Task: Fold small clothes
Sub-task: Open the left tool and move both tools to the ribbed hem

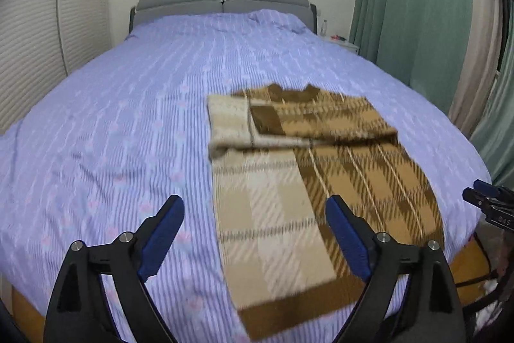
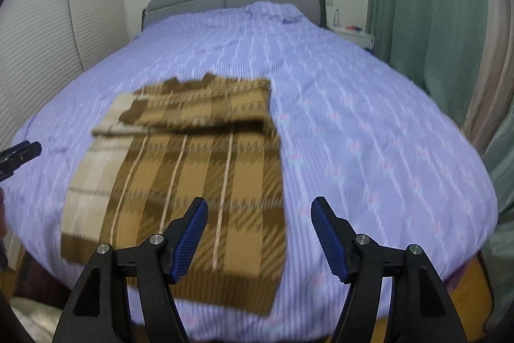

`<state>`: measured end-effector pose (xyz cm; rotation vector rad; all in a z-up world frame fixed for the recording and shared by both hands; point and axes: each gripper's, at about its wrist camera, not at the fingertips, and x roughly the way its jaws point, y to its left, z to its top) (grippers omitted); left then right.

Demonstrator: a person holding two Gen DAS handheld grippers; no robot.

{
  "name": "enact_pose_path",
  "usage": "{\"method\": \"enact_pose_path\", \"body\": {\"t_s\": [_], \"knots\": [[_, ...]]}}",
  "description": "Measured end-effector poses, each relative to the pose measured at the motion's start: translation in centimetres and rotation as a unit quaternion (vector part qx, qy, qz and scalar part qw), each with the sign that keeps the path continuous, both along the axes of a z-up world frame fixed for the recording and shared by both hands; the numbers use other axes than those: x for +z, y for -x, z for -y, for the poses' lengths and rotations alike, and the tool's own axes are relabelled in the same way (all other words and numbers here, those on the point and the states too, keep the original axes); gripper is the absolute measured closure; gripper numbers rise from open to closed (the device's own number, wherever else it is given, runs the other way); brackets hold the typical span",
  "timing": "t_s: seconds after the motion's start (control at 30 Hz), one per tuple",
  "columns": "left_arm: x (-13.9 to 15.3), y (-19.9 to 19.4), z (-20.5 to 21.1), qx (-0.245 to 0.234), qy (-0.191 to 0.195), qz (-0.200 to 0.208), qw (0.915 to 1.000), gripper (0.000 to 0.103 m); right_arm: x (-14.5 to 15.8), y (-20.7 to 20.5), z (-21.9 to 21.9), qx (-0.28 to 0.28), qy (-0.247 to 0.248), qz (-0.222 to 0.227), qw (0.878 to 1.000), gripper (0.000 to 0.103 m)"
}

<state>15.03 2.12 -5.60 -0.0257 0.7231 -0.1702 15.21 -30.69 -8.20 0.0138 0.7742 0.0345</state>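
Note:
A small brown and cream plaid sweater (image 1: pixel 308 169) lies flat on the bed, its sleeves folded across the upper part. It also shows in the right wrist view (image 2: pixel 192 169). My left gripper (image 1: pixel 253 214) is open and empty, held above the sweater's near left corner. My right gripper (image 2: pixel 258 214) is open and empty, held above the sweater's near right edge. The right gripper's tips show at the right edge of the left wrist view (image 1: pixel 482 195), and the left gripper's tips show at the left edge of the right wrist view (image 2: pixel 22 151).
The bed is covered by a lilac striped sheet (image 1: pixel 128 118) with a grey headboard (image 1: pixel 221 2) at the far end. Green curtains (image 1: pixel 411 5) hang on the right. A white nightstand (image 2: pixel 353 34) stands by the headboard. A ribbed wall (image 1: pixel 29 53) is on the left.

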Motion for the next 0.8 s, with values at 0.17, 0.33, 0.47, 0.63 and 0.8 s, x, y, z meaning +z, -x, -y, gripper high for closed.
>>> {"method": "enact_pose_path", "body": {"t_s": [0.17, 0.33, 0.47, 0.63, 0.8], "knots": [[-3.1, 2.4, -0.6, 0.001, 0.013, -0.043, 0.999, 0.011, -3.3, 2.3, 1.1, -0.024, -0.055, -0.034, 0.998, 0.036], [-6.1, 4.2, -0.8, -0.01, 0.019, -0.069, 0.9974, 0.011, -5.4, 3.8, 1.5, -0.041, -0.087, -0.044, 0.994, 0.036], [-8.5, 4.3, -1.3, -0.003, 0.032, -0.1, 0.9944, 0.012, -7.0, 4.0, 1.1, -0.043, -0.092, -0.055, 0.993, 0.036], [-10.5, 3.7, -1.5, -0.005, 0.068, -0.139, 0.988, 0.015, -9.0, 3.9, 1.0, -0.047, -0.101, -0.081, 0.99, 0.036], [-12.6, 3.0, -1.5, -0.004, 0.091, -0.167, 0.9817, 0.021, -10.2, 3.4, 1.2, -0.053, -0.105, -0.094, 0.989, 0.037]]}}
